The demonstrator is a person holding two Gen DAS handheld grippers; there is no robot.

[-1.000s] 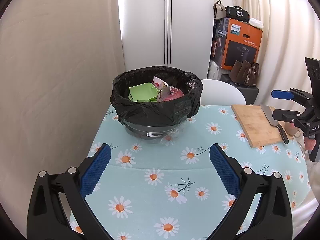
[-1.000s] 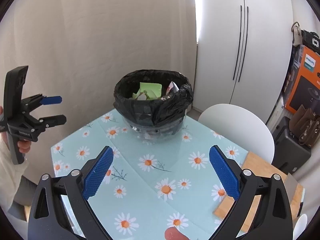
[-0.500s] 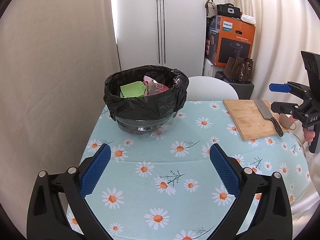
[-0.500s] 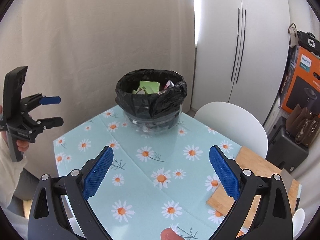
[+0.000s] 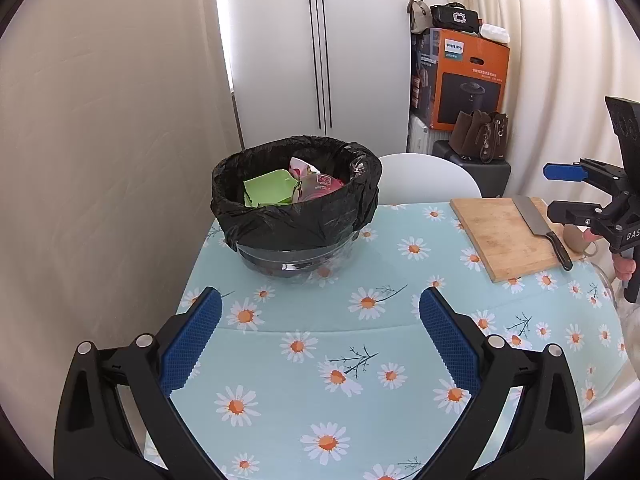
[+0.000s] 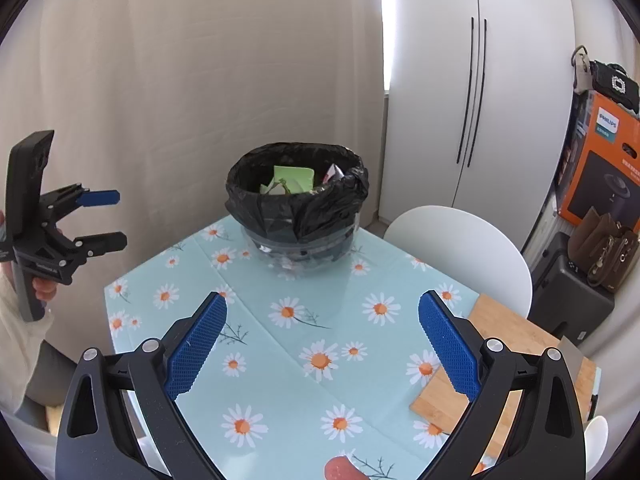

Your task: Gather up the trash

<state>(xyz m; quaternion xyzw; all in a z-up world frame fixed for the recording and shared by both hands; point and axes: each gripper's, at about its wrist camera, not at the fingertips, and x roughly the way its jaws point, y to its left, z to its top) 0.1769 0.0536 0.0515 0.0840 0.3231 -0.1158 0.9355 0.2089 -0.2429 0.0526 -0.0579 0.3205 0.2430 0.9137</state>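
A bin lined with a black bag stands at the far left of the daisy tablecloth. It holds green paper and pink-red wrappers. It also shows in the right wrist view. My left gripper is open and empty, held above the table in front of the bin; it also shows in the right wrist view. My right gripper is open and empty above the table; it also shows in the left wrist view.
A wooden cutting board with a cleaver lies at the table's right. A mug sits beside it. A white chair stands behind the table. Boxes and bags stack by the wardrobe. A curtain hangs left.
Both grippers have pulled back and away from the bin, which looks smaller and farther. Both stay open and empty.
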